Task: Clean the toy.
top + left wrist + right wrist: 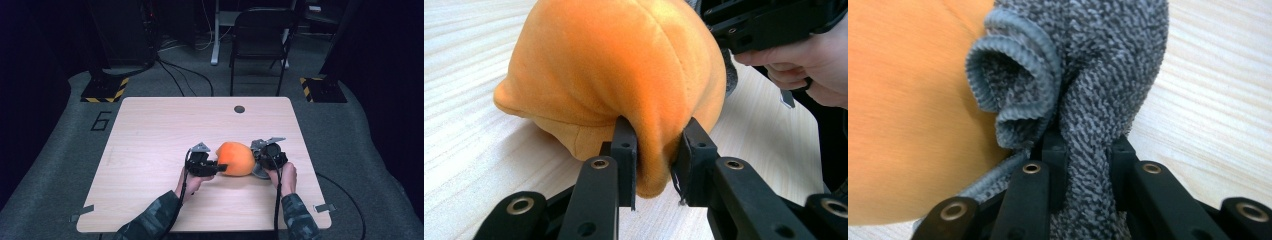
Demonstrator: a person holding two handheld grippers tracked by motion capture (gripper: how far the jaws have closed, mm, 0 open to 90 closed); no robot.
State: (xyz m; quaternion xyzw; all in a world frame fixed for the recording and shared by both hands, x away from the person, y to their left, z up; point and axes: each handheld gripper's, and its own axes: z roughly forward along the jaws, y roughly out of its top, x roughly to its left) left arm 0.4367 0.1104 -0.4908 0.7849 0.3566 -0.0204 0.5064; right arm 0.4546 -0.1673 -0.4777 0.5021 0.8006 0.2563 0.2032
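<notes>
Two grippers pinch the orange plush and grey cloth mid-table

The grey cloth lies mostly hidden — behind the orange plush and right tongs.

L gripper: jaws pinched shut on fabric fold, pointed toward R hand.
R gripper: jaws clamped tight on cloth.
Forearms: both entered from bottom edge, angled inward.
</notes>
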